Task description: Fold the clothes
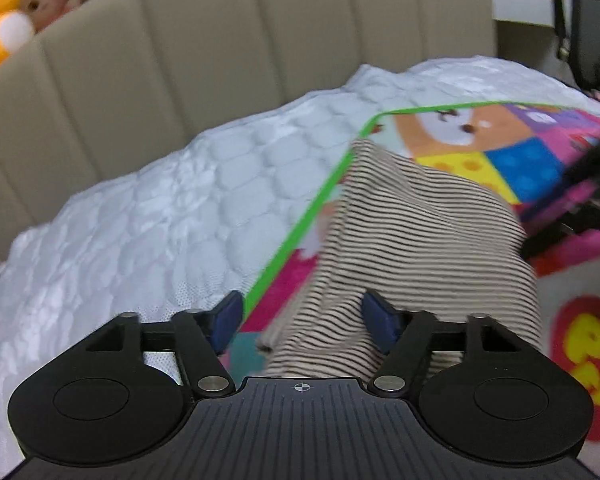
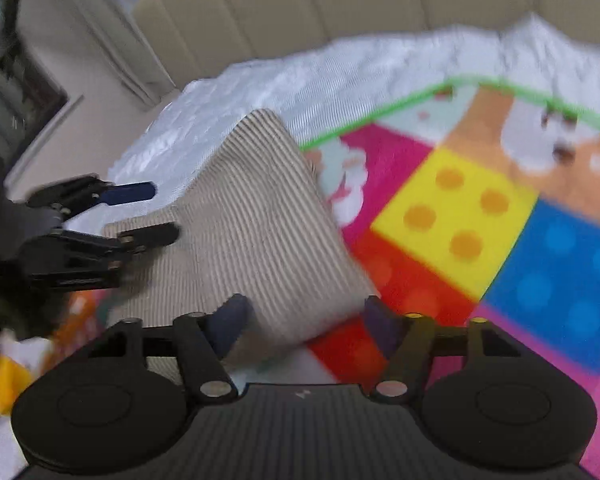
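while both tools are gaping apart, left tool (image 1: 300, 320) and right tool (image 2: 304, 320) are hovering over the striped garment (image 1: 412, 236) ahead; next move: pinching 2 corners.

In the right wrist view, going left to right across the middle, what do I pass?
The left claw → striped garment → yellow dotted square of the play mat → its blue dotted square.
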A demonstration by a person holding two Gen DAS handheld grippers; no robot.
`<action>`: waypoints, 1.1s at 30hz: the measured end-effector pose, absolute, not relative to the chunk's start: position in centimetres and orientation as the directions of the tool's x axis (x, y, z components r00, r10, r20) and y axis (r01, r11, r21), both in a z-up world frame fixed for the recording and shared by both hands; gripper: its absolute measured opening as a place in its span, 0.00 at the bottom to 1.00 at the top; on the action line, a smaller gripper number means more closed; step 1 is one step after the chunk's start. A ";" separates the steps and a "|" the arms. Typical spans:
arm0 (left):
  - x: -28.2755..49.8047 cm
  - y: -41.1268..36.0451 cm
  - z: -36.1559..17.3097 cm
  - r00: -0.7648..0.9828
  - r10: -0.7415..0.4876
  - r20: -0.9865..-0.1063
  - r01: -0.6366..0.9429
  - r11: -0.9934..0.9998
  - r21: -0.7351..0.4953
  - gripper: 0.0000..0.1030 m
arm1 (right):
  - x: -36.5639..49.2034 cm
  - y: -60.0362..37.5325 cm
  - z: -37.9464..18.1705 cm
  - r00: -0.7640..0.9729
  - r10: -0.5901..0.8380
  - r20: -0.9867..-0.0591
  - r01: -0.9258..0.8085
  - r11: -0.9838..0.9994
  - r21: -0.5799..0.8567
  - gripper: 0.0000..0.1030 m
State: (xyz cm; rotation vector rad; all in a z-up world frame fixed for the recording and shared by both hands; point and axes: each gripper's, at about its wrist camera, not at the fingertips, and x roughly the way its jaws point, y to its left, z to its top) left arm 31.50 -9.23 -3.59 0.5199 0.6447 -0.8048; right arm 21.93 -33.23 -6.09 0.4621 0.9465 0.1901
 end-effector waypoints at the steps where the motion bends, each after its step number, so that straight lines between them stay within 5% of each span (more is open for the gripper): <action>1: 32.2 -9.3 -3.9 0.521 -0.493 -0.697 0.782 0.603 0.158 0.84 | 22.2 -33.5 -6.4 0.566 0.376 -0.734 0.071 0.865 0.497 0.60; 7: 35.8 -7.3 -6.3 0.340 -0.576 -0.744 0.724 0.664 -0.184 0.86 | 24.3 -35.6 -9.2 0.521 0.485 -0.703 0.229 0.713 0.662 0.56; 11: 34.8 -6.0 -7.2 0.245 -0.619 -0.746 0.687 0.654 -0.317 0.82 | 27.8 -34.6 -8.2 0.553 0.430 -0.713 0.091 0.820 0.565 0.54; 20: 28.9 -7.8 -7.2 0.098 -0.673 -0.733 0.681 0.582 -0.444 0.86 | 33.1 -31.3 -6.9 0.578 0.383 -0.721 -0.108 0.911 0.398 0.58; 25: 25.7 -9.2 -6.7 -0.019 -0.696 -0.718 0.731 0.480 -0.485 0.86 | 29.9 -31.1 -5.1 0.628 0.355 -0.693 -0.186 0.933 0.309 0.73; 27: 25.9 -8.3 -5.5 0.009 -0.722 -0.692 0.733 0.476 -0.487 0.86 | 28.1 -31.3 -4.3 0.651 0.344 -0.676 -0.212 0.938 0.273 0.84; 33: 28.9 -5.9 -2.6 0.199 -0.752 -0.628 0.646 0.583 -0.493 0.90 | 23.2 -33.6 -5.6 0.615 0.344 -0.710 -0.156 0.935 0.318 0.94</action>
